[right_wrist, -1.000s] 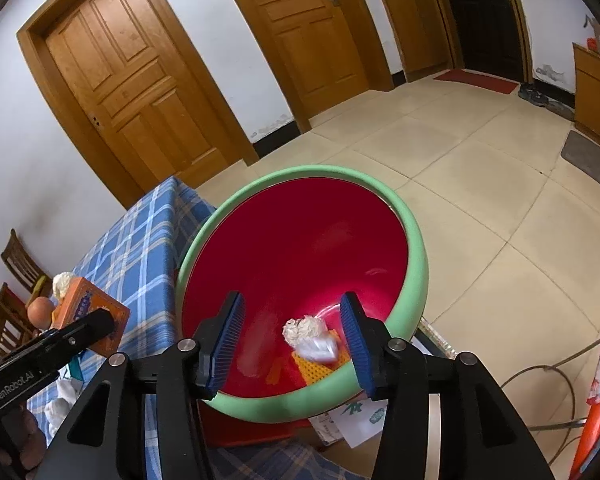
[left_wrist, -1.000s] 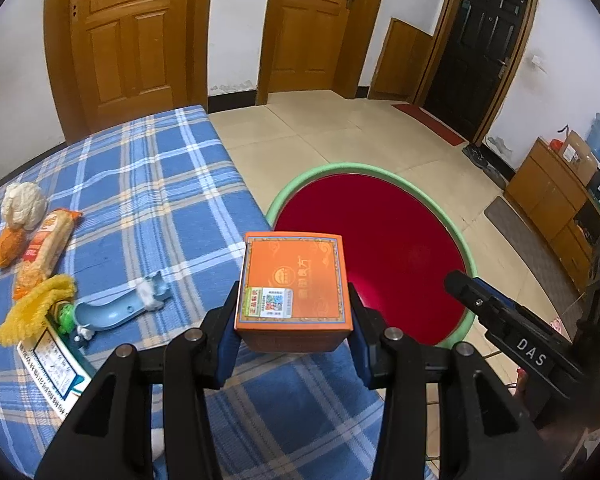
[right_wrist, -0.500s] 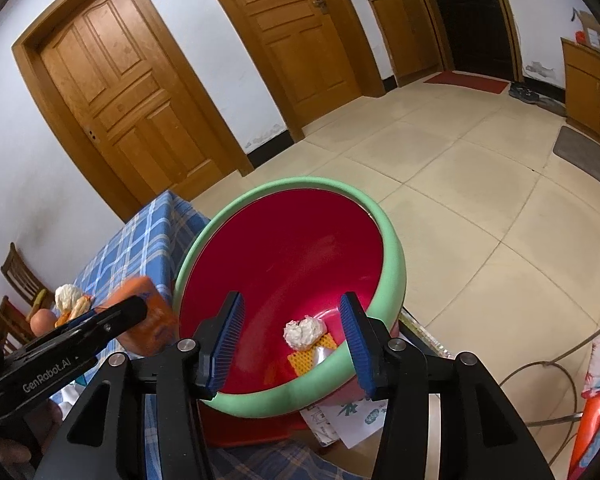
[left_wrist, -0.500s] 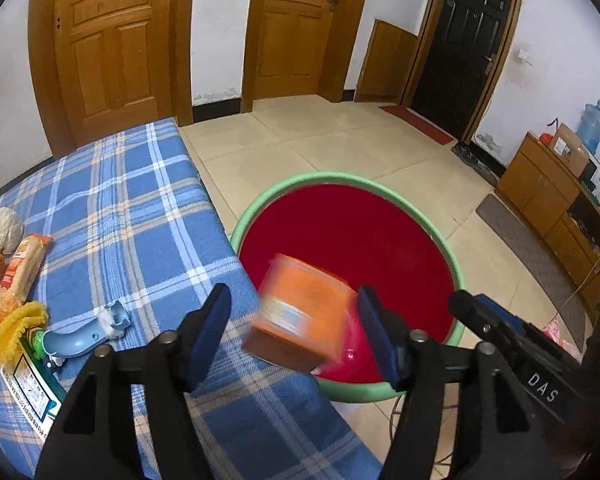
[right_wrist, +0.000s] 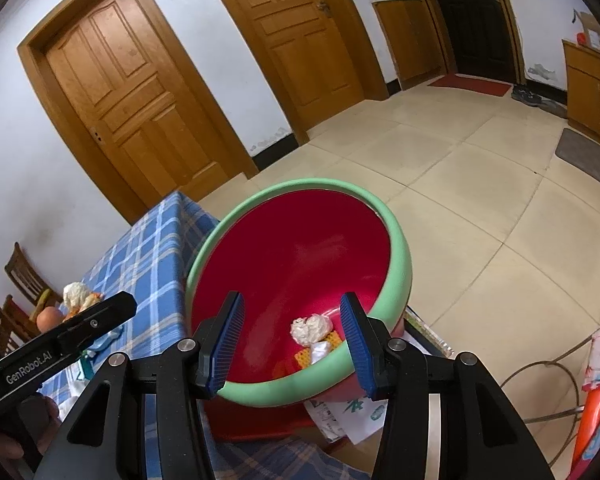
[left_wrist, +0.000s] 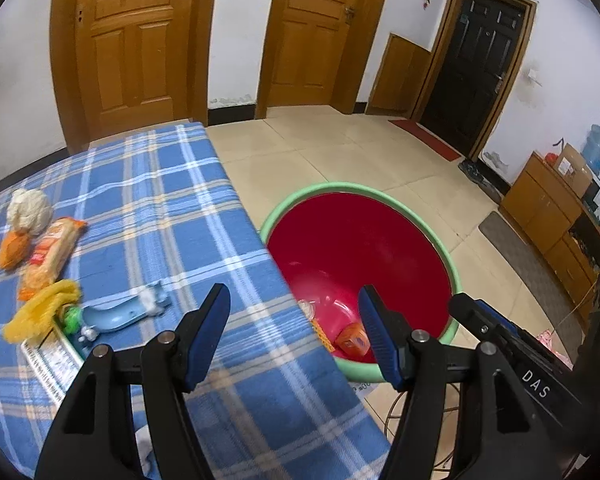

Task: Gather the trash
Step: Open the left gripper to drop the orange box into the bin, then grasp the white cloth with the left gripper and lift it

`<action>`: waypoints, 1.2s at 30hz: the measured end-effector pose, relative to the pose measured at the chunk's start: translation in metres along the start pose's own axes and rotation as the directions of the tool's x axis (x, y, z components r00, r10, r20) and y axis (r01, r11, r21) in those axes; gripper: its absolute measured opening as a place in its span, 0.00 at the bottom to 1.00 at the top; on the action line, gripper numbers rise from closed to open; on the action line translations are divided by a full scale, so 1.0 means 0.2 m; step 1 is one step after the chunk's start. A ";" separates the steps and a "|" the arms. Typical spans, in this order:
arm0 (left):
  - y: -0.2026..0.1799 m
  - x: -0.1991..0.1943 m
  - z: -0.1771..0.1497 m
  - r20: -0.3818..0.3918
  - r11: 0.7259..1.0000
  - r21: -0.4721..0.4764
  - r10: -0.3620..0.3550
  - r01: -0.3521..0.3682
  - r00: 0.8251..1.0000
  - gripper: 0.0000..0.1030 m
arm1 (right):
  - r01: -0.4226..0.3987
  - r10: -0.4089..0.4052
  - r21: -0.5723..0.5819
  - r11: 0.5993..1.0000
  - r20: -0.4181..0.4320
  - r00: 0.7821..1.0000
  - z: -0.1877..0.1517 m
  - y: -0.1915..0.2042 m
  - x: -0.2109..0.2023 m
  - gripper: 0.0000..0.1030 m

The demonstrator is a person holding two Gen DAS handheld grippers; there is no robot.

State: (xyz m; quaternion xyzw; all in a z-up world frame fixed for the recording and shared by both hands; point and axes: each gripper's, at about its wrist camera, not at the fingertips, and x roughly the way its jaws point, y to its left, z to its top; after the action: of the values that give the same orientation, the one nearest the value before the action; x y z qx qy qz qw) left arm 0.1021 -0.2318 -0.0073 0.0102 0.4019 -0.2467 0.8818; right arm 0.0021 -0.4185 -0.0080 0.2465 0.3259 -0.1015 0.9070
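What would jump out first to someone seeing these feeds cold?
The big red basin with a green rim dominates both views, sitting on the floor beside the table with the blue plaid cloth. An orange box and a white crumpled wad lie in its bottom. The left gripper hangs empty over the table edge, its jaws just opened, while more litter, a yellow wrapper among it, waits on the cloth.

Basin (left_wrist: 454, 280) sits on floor just right of tabletop (left_wrist: 172, 216) edge, with box (left_wrist: 354, 339), paper wad (right_wrist: 311, 329) and wrapper (right_wrist: 332, 338) in its bottom; tabletop's left side carries snack packet (left_wrist: 52, 250), toy (left_wrist: 120, 314) and leaflet (left_wrist: 48, 364) nearest the camera.
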 end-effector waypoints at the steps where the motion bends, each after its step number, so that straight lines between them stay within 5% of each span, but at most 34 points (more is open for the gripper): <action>1: 0.01 -0.02 0.00 0.004 1.000 -0.003 0.003 -0.003 1.000 0.64 | -0.004 0.004 -0.002 1.000 0.003 1.000 0.00 0.01 -0.01 0.49; 19: 0.36 -0.38 -0.21 0.035 0.983 -0.113 0.152 -0.147 0.988 0.64 | -0.073 0.075 -0.093 0.993 0.016 0.997 -0.12 0.30 -0.16 0.49; 36: 0.58 -0.34 -0.42 -0.069 0.962 -0.187 0.191 -0.200 0.979 0.64 | -0.091 0.090 -0.110 0.990 -0.010 0.996 -0.26 0.40 -0.21 0.50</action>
State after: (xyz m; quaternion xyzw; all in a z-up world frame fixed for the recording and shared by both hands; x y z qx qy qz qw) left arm 0.0559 -0.0825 -0.0371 -0.0294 0.4428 -0.1181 0.8883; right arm -0.0315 -0.3224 0.0151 0.2108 0.3216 -0.0415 0.9222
